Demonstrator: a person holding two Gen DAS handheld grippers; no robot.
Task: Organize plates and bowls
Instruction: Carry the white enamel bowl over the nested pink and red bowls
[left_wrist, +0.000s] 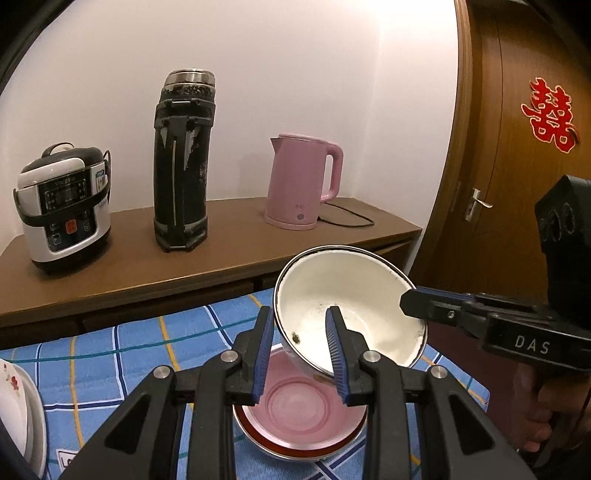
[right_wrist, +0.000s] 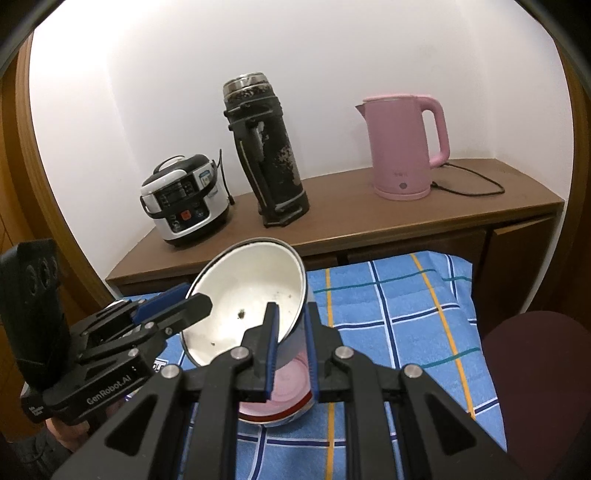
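A white enamel bowl with a dark rim hangs tilted above a pink bowl that sits on the blue checked cloth. My right gripper is shut on the white bowl's near rim. My left gripper is open, its jaws straddling the white bowl's left rim, one finger inside and one outside. It shows in the right wrist view at the bowl's left edge. The pink bowl lies under my right fingers.
White plates lie stacked at the cloth's left edge. A wooden counter behind holds a rice cooker, a black thermos and a pink kettle. A wooden door stands right. A maroon stool sits right.
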